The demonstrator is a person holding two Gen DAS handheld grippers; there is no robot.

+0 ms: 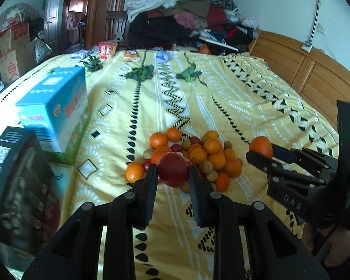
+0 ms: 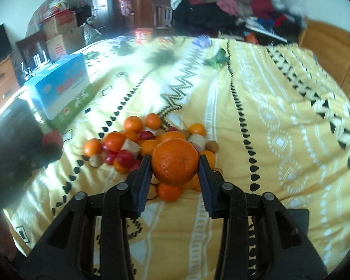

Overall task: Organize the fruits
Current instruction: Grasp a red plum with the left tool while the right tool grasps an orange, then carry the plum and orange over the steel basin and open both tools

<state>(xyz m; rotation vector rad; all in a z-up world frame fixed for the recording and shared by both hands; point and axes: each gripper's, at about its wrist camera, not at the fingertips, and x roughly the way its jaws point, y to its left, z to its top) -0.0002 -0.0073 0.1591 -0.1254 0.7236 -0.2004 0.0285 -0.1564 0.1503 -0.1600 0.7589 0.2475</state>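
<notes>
A pile of fruit lies on the yellow patterned bedspread: oranges, small red fruits and small brown longans. My left gripper is shut on a red apple, held just above the near edge of the pile. My right gripper is shut on an orange, held above the pile. In the left wrist view the right gripper shows at the right with its orange. In the right wrist view the left gripper's apple shows at the left.
A blue and green carton stands on the bed to the left, with a dark box nearer me. Leafy greens and snack packs lie farther back. Clothes are heaped at the far end. A wooden headboard runs along the right.
</notes>
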